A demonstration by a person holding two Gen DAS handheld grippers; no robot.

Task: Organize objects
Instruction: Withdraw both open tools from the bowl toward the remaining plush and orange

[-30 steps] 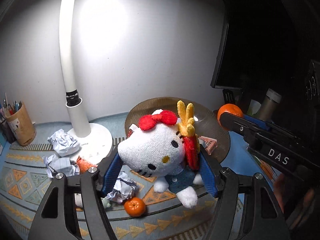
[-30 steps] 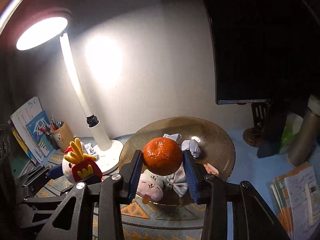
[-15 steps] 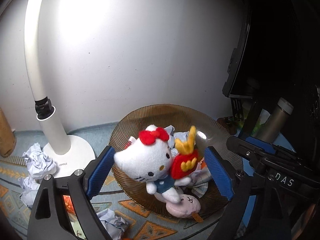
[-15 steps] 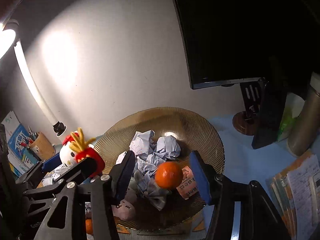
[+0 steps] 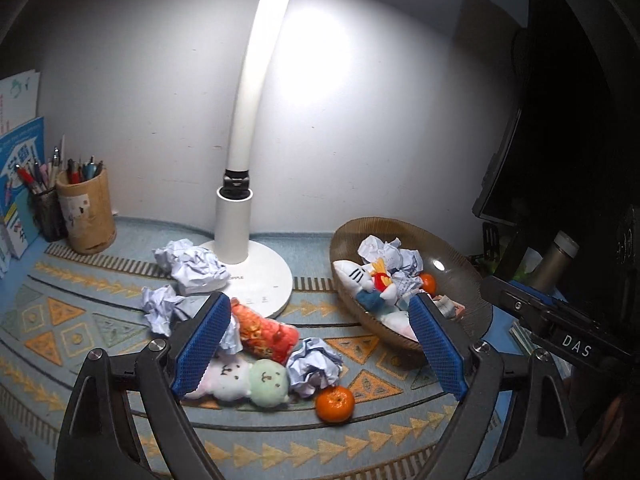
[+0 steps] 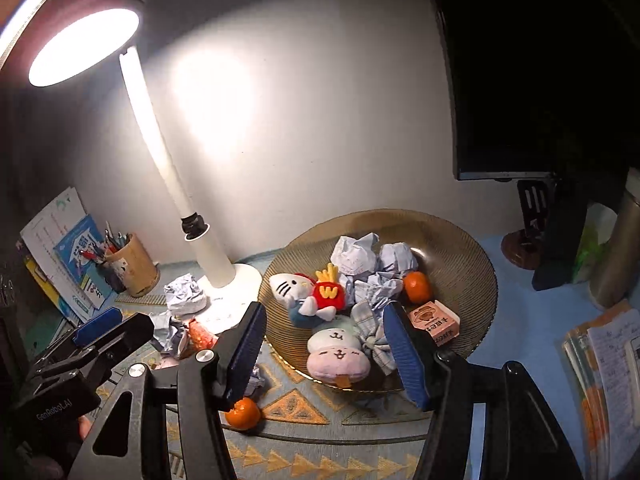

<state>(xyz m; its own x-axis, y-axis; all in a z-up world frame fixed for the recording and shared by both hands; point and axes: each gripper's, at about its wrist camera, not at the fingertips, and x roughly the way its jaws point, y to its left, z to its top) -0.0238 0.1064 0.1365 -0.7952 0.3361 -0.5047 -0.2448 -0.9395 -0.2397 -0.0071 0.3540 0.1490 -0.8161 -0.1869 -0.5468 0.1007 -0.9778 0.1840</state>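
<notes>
Nearest the cameras, the left gripper (image 5: 320,350) and the right gripper (image 6: 324,354) are both being held with jaws apart and nothing between the pads. Just beyond the left gripper, several items are still being left on the patterned mat (image 5: 72,332): a loose orange (image 5: 335,403), two small pastel plush toys (image 5: 244,378), a red pouch (image 5: 264,330) and crumpled paper balls (image 5: 196,266) by the lamp base (image 5: 256,276). Farther back, the brown bowl (image 6: 460,248) is being filled: the white cat plush (image 6: 290,288), a second orange (image 6: 417,287), paper wads and a small box (image 6: 434,322) are lying inside. The job is judged roughly half done.
</notes>
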